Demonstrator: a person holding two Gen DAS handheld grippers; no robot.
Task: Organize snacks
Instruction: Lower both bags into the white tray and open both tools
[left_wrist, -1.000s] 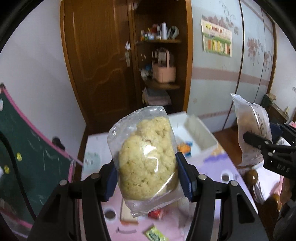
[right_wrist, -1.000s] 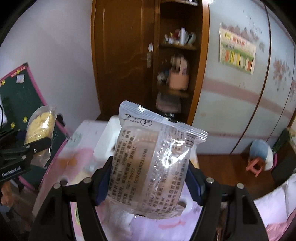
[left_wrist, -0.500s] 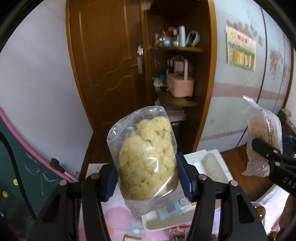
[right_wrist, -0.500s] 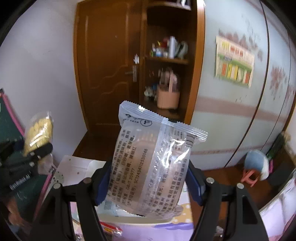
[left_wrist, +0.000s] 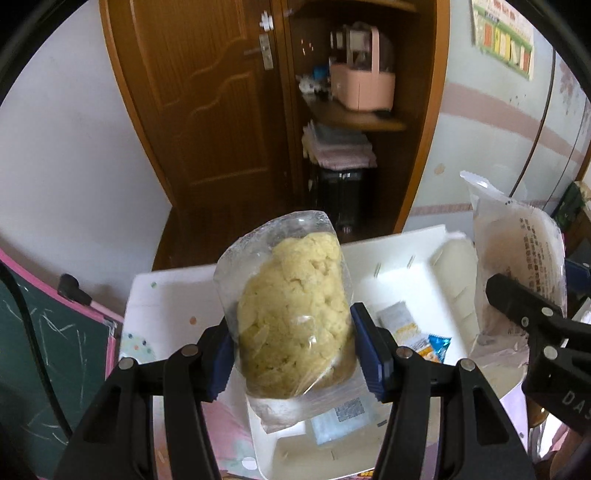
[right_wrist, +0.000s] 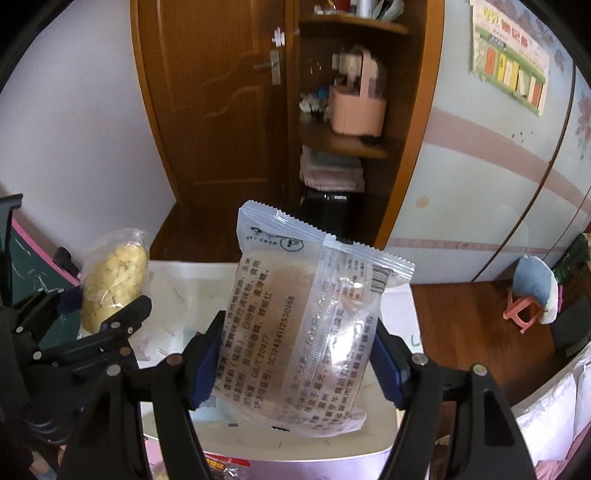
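My left gripper (left_wrist: 293, 349) is shut on a clear bag of yellow puffed snack (left_wrist: 291, 317), held upright above a white storage box (left_wrist: 402, 266). Inside that box lie several small snack packets (left_wrist: 417, 332). My right gripper (right_wrist: 295, 360) is shut on a clear printed snack packet (right_wrist: 306, 325) with a brownish cake inside, also over the white box (right_wrist: 184, 291). In the left wrist view the printed packet (left_wrist: 517, 266) and the right gripper's black fingers (left_wrist: 517, 299) show at the right. From the right wrist view the yellow snack bag (right_wrist: 114, 277) sits at the left.
The box rests on a pink and white patterned table (left_wrist: 147, 332). A green chalkboard with a pink frame (left_wrist: 44, 350) stands at the left. Behind are a brown door (left_wrist: 207, 110), a corner shelf with a pink basket (left_wrist: 362, 85), and a pink stool (right_wrist: 521, 314) on the wooden floor.
Both grippers have dropped and tilted downward with their packets still clamped. The white box has come up into view under them and looks closer; the right gripper stays at the left one's right.
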